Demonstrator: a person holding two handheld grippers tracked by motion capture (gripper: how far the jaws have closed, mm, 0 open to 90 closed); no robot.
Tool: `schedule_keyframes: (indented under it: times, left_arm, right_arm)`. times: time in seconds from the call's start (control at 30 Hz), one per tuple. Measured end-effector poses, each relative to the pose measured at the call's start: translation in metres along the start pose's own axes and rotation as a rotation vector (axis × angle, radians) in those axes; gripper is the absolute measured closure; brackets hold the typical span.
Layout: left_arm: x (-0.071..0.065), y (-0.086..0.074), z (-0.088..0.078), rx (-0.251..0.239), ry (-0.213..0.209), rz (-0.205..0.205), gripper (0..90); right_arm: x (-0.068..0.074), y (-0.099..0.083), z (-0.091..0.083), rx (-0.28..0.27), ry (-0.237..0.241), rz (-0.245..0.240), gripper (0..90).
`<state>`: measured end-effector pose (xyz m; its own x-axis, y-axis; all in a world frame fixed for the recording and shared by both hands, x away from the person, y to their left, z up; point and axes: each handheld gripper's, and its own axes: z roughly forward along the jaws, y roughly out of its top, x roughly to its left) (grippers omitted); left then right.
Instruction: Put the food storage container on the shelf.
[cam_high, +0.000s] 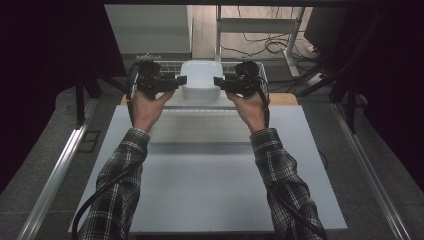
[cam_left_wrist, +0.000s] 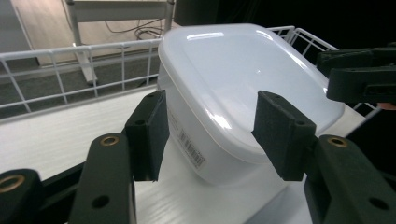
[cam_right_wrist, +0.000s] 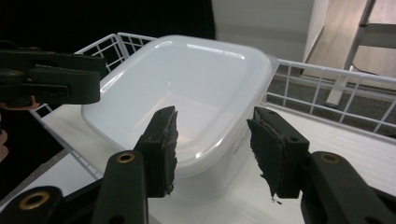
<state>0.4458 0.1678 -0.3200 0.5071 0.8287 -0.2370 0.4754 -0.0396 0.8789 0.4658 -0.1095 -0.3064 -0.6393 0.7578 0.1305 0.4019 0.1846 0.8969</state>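
The high view looks forward and down over the white worktop (cam_high: 210, 190) from the person's side. Each claw-mounted camera sits close, facing inward from opposite sides. All three views share the white plastic container (cam_high: 201, 79) and the wire basket (cam_left_wrist: 70, 70) behind it.

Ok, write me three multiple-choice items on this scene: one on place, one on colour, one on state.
1. Where does the plastic container sit?
A. inside the wire basket
B. on the floor
C. on a chair

2. What colour is the container?
A. red
B. white
C. green

3. How do the left gripper and the right gripper stand?
A. both clamped on the container
B. one clamped
C. both open, off it

Answers: 1 A, wire walls ring it; 2 B, it is translucent white; 3 C, gaps show beside both pairs of jaws.
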Motion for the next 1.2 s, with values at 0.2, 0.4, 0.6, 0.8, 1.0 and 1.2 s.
schedule_keyframes:
  times: [0.2, 0.4, 0.6, 0.8, 1.0, 1.2]
  left_arm:
    - [-0.006, 0.007, 0.0, 0.013, 0.066, 0.076, 41.2]
    - [-0.006, 0.007, -0.007, -0.019, -0.017, 0.054, 29.8]
    - [-0.009, -0.003, -0.013, 0.003, -0.089, 0.079, 20.1]
    - [-0.01, -0.016, -0.013, 0.04, -0.135, 0.088, 9.5]
    - [-0.014, -0.028, -0.012, 0.066, -0.145, 0.109, 7.9]
    - [-0.018, -0.04, -0.014, 0.06, -0.146, 0.151, 5.9]
  right_arm:
    - [-0.002, 0.002, 0.002, -0.001, -0.028, 0.005, 45.9]
    - [-0.006, 0.002, -0.002, -0.033, -0.001, -0.002, 28.7]
    - [-0.002, -0.004, -0.004, -0.017, 0.021, -0.032, 9.7]
    - [0.004, -0.02, -0.005, 0.009, 0.033, -0.074, 2.6]
    - [0.007, -0.026, -0.008, 0.018, 0.038, -0.092, 2.3]
    - [0.007, -0.035, -0.012, 0.032, 0.055, -0.102, 2.3]
